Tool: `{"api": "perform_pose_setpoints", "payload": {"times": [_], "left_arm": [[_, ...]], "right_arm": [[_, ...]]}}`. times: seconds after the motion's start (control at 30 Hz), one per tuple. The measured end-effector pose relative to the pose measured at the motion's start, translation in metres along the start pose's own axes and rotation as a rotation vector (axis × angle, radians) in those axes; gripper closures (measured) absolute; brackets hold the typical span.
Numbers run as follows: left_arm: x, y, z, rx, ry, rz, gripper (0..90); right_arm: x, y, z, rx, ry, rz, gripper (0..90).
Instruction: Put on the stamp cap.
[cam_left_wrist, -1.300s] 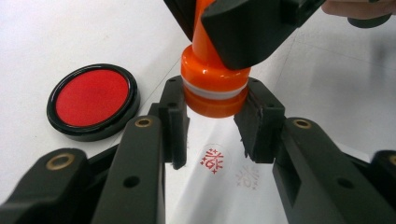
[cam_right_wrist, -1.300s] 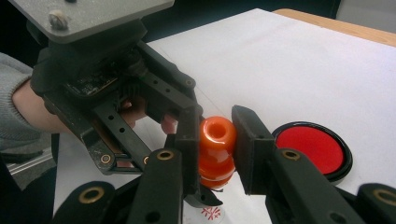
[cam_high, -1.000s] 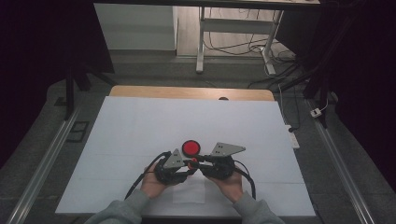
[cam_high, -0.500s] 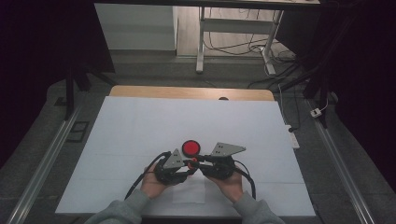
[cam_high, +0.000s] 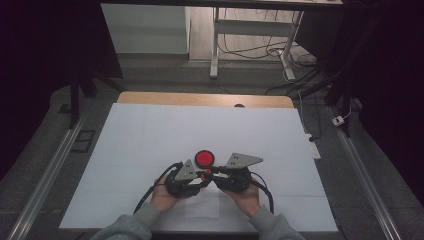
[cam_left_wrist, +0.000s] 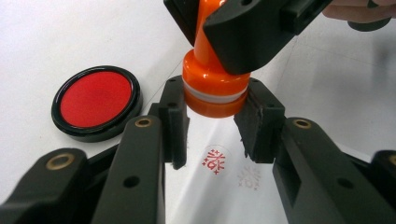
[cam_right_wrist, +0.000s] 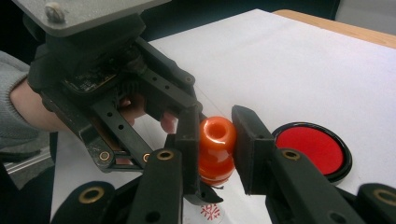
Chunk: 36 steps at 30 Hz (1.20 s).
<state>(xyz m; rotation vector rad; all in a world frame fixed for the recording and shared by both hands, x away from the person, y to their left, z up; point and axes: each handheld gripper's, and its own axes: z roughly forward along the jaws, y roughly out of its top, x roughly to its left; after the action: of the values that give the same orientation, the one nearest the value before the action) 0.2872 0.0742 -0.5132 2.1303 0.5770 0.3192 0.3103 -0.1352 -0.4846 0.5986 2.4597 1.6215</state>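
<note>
Both tongs are clenched on the orange stamp (cam_left_wrist: 215, 91): the left gripper (cam_left_wrist: 212, 123) grips its base, the right gripper (cam_right_wrist: 215, 140) its knob. The stamp hangs just beside the red ink pad (cam_left_wrist: 95, 100), above a red print (cam_left_wrist: 214, 161) on the white sheet (cam_high: 150, 135).

Fixed camera high above the table (cam_high: 150, 130) looking forward and down, two gripper cameras close in, all sharing the red ink pad (cam_high: 204, 159).
</note>
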Motion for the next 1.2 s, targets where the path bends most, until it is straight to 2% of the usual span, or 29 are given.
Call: {"api": "perform_pose_setpoints", "payload": {"times": [0.43, 0.8, 1.2], "left_arm": [[-0.0001, 0.0002, -0.0006, -0.002, 0.004, 0.002, 64.4], [-0.0014, 0.0012, -0.0027, -0.017, 0.017, 0.010, 64.9], [-0.0043, 0.0030, -0.0052, -0.009, 0.032, 0.024, 65.1]], "right_arm": [[0.0004, -0.0011, 0.0012, 0.008, 0.002, -0.001, 72.0], [0.0000, -0.0007, -0.0005, -0.011, 0.007, 0.001, 72.2], [0.0004, -0.0010, -0.0016, -0.019, 0.018, 0.008, 72.6]]}}
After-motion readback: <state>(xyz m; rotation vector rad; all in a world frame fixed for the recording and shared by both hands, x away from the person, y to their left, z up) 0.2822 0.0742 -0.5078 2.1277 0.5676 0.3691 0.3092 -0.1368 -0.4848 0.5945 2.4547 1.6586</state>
